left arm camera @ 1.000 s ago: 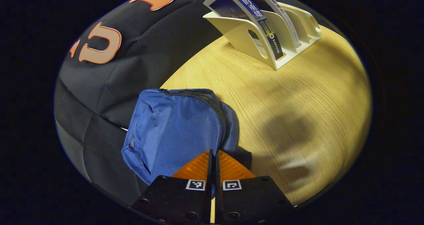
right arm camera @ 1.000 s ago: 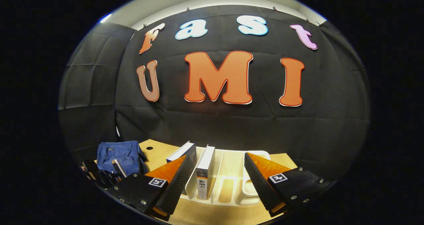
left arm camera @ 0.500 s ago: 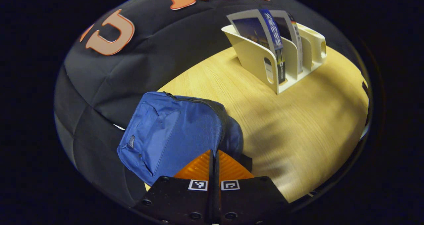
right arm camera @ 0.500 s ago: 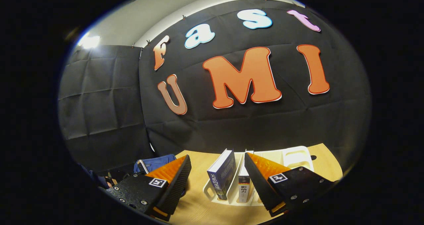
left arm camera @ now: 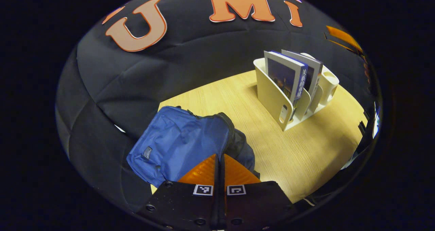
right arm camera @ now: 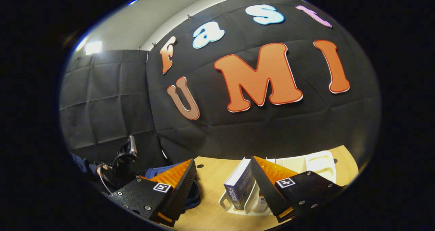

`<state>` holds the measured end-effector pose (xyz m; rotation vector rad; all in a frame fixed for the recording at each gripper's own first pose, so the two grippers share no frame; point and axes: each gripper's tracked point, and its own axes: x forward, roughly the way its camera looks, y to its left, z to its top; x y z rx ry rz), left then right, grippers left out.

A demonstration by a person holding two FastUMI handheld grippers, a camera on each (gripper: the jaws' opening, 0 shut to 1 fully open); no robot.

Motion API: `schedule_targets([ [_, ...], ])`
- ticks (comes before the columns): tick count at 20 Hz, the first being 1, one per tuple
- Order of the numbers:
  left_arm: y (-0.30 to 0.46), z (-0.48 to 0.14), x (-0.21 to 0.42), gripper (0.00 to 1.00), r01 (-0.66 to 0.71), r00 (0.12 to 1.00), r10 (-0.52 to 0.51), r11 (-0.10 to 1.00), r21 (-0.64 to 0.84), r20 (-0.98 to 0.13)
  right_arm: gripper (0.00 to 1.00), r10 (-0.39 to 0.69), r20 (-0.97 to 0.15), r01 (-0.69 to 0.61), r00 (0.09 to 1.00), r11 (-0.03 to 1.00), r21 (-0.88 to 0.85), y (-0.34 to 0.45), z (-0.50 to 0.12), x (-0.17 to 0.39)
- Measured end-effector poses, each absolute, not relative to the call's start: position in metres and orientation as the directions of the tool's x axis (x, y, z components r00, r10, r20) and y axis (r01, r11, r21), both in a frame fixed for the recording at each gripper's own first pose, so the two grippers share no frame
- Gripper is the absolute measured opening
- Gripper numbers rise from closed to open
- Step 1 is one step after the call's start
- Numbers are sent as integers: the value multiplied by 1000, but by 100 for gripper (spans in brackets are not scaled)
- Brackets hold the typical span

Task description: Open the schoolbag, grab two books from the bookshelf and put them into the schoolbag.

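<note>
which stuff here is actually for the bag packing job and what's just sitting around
For the job:
- blue schoolbag, lying on the table
- two books standing in the white bookshelf
- left claw, shut, over the bag's zip edge
- right claw, open, facing the bookshelf

Just there:
- wooden table
- black cloth wall

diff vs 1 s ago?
The left gripper, still shut at the blue schoolbag's zipper edge, has lifted it off flat. The right gripper, still open, swung left off the bookshelf. Both books remain shelved.
</note>
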<state>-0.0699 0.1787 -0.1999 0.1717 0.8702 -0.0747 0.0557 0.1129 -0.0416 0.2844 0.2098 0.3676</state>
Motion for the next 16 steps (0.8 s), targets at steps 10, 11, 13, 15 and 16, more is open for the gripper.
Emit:
schedule_targets([
  [10,217,-166,-51,1,116,625,-75,993,-3,-777,96,298,-423,-214,855,948,236,148,-95,113],
  [11,222,-163,-49,0,115,625,-80,993,-9,-776,96,278,-471,-191,837,956,223,150,-103,119],
  [13,228,-160,-44,0,125,631,-92,992,-15,-770,96,246,-557,-175,793,968,179,156,-121,128],
  [15,230,-161,-43,0,135,634,-107,990,-27,-766,97,199,-626,-179,754,979,95,158,-139,137],
  [16,229,-162,-41,0,140,637,-121,989,-40,-761,96,168,-651,-174,740,983,56,159,-146,142],
])
